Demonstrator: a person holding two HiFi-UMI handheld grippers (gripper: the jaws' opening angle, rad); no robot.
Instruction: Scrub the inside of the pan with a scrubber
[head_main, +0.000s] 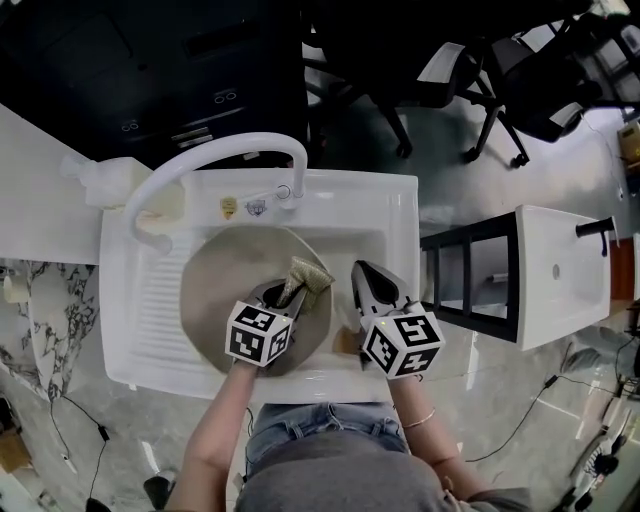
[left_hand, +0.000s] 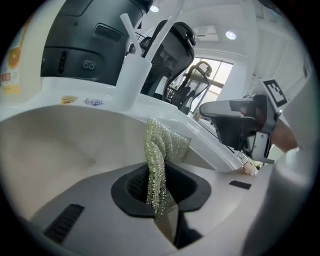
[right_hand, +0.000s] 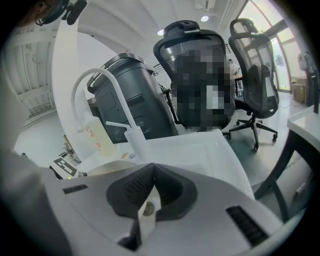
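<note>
A beige pan (head_main: 215, 290) lies in the white sink (head_main: 400, 215), its pale inside (left_hand: 60, 145) filling the left of the left gripper view. My left gripper (head_main: 285, 293) is over the pan's right part, shut on a green-gold mesh scrubber (head_main: 308, 275) that sticks up from between the jaws (left_hand: 159, 150). My right gripper (head_main: 368, 290) is just right of the pan. Its jaws are shut on the pan's pale handle (right_hand: 145, 212), whose end has a round hole. A brownish bit of the handle (head_main: 346, 341) shows under that gripper.
A curved white faucet (head_main: 215, 160) arches over the sink's back left, with a soap bottle (head_main: 105, 180) beside it. A dark bin (right_hand: 130, 100) and office chairs (right_hand: 200, 75) stand behind the sink. A white table (head_main: 560, 270) is to the right.
</note>
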